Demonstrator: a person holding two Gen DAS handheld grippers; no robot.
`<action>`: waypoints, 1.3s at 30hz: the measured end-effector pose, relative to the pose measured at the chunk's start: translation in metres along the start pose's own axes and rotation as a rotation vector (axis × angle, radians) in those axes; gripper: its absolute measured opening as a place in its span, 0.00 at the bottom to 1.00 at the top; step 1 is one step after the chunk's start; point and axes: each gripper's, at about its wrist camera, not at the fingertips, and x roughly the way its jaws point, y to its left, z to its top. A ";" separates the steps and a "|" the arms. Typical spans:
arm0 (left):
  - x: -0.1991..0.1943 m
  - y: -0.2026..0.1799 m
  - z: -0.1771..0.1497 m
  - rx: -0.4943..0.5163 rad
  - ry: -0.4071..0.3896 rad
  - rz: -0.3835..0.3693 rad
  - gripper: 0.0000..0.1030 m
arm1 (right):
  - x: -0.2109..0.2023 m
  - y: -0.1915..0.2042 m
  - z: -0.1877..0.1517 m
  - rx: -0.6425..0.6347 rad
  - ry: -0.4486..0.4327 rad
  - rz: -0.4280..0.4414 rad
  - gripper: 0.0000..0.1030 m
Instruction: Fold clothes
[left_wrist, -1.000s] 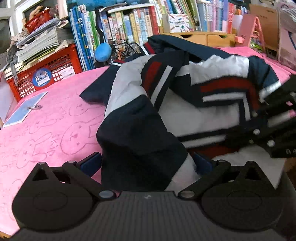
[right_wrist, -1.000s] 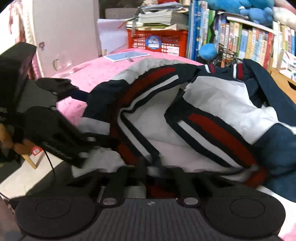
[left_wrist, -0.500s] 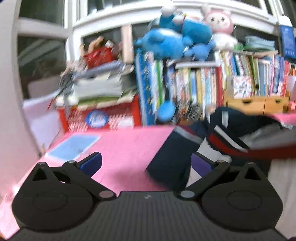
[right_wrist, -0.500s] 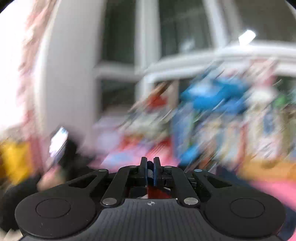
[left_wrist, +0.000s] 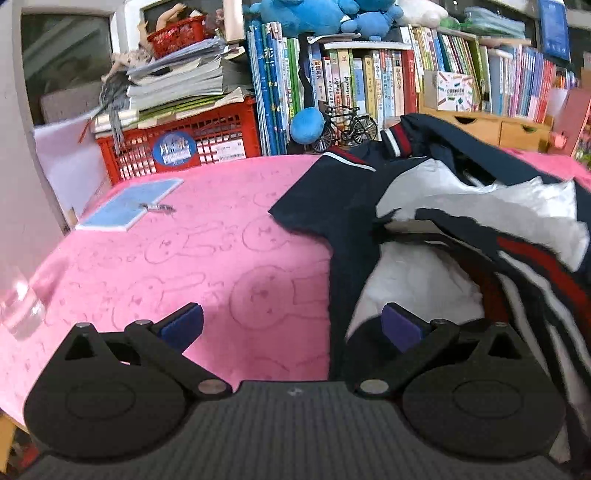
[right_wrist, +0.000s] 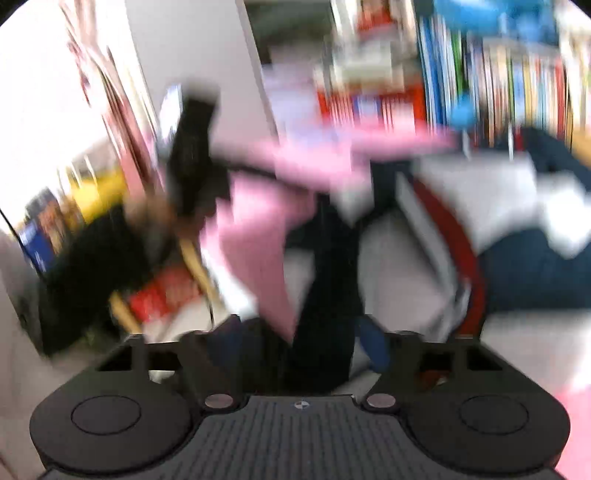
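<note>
While the blue booklet (left_wrist: 131, 205) lies at the far left of the pink-covered desk (left_wrist: 207, 258), the left tongs (left_wrist: 291, 325) hang spread wide with nothing between the pads, low at the jacket's near edge, likely placed to take it. The navy, white and red jacket (left_wrist: 443, 236) sits rumpled on the desk's right half, not folded flat. The right tongs (right_wrist: 301, 345), blurred, look parted around dark cloth.
</note>
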 end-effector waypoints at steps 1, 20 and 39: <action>-0.005 0.002 0.000 -0.030 0.003 -0.039 1.00 | -0.005 0.000 0.007 -0.014 -0.034 -0.011 0.72; 0.031 -0.062 -0.023 0.130 0.045 0.035 1.00 | 0.099 0.033 -0.027 -0.334 -0.022 -0.754 0.67; 0.029 -0.056 -0.014 0.126 0.014 0.071 1.00 | 0.091 0.027 -0.006 -0.377 -0.184 -1.011 0.14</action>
